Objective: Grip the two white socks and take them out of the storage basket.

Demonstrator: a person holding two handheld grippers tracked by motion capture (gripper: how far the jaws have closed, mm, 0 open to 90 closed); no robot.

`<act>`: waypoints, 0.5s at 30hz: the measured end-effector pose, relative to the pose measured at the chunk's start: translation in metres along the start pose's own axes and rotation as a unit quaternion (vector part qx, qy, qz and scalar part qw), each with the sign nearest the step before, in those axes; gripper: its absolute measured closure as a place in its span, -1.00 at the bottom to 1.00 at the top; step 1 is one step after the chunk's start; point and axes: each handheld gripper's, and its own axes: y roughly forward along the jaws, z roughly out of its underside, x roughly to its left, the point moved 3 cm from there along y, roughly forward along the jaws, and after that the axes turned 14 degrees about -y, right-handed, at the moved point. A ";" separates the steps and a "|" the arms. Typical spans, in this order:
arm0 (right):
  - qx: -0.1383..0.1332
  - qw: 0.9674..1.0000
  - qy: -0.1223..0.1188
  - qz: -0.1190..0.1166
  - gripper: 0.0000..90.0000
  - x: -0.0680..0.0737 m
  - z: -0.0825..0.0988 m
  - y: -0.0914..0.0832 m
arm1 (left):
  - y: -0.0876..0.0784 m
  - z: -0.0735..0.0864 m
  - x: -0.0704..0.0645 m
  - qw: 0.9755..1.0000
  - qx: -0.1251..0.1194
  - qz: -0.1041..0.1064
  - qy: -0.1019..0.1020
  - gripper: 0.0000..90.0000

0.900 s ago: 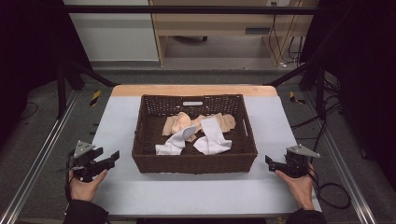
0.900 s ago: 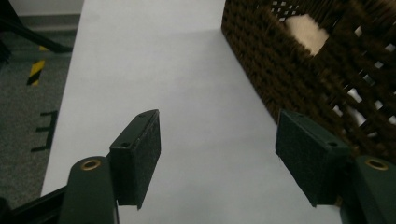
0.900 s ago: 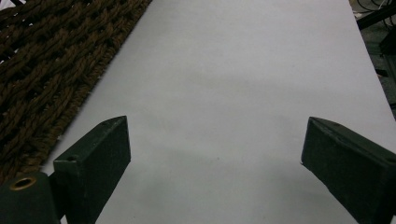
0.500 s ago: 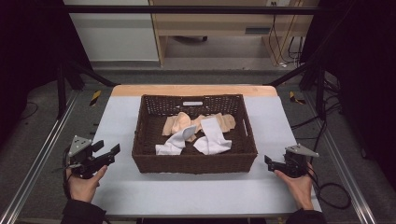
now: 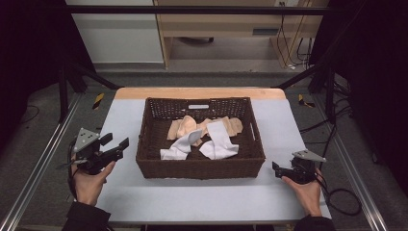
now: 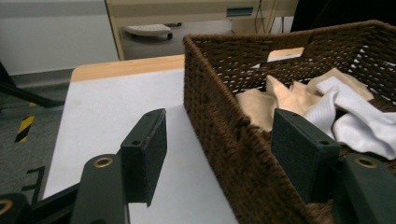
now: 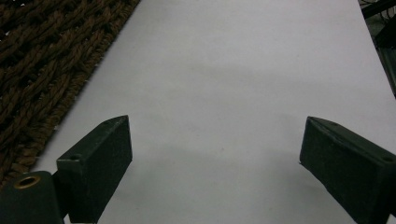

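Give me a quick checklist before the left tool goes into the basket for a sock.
1. Left tool open, nothing between its jaws: ok.
2. Left tool over the basket: not ok, it is outside the left wall, raised off the table.
3. Socks reachable: ok, white socks and beige socks lie loose on top, uncovered.
4. Which socks pair up: cannot tell, they overlap in a heap.
5. Right tool out of the way: ok, open, low by the basket's right front corner.
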 end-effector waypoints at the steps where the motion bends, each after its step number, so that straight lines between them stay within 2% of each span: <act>1: 0.000 1.000 -0.001 0.000 -0.79 0.000 0.000 0.000 | 0.001 -0.002 -0.003 1.000 -0.001 0.002 0.002 -0.20; 4: 0.001 1.000 -0.001 -0.003 -0.79 0.001 0.000 0.000 | 0.006 -0.007 -0.013 1.000 -0.001 0.008 0.008 -0.20; 8: -0.003 1.000 -0.002 -0.005 -0.79 0.000 -0.001 0.000 | 0.008 -0.017 -0.025 1.000 -0.016 0.010 0.014 -0.18; 9: -0.003 1.000 0.000 -0.006 -0.79 0.000 0.000 0.000 | 0.009 -0.021 -0.033 1.000 -0.020 0.017 0.013 -0.18; 10: -0.003 1.000 0.000 -0.006 -0.79 0.000 0.000 0.000 | 0.009 -0.021 -0.033 1.000 -0.020 0.017 0.013 -0.18; 15: 0.004 1.000 -0.006 -0.008 -0.79 0.002 0.000 0.002 | 0.019 -0.028 -0.051 0.999 -0.028 0.020 0.020 -0.17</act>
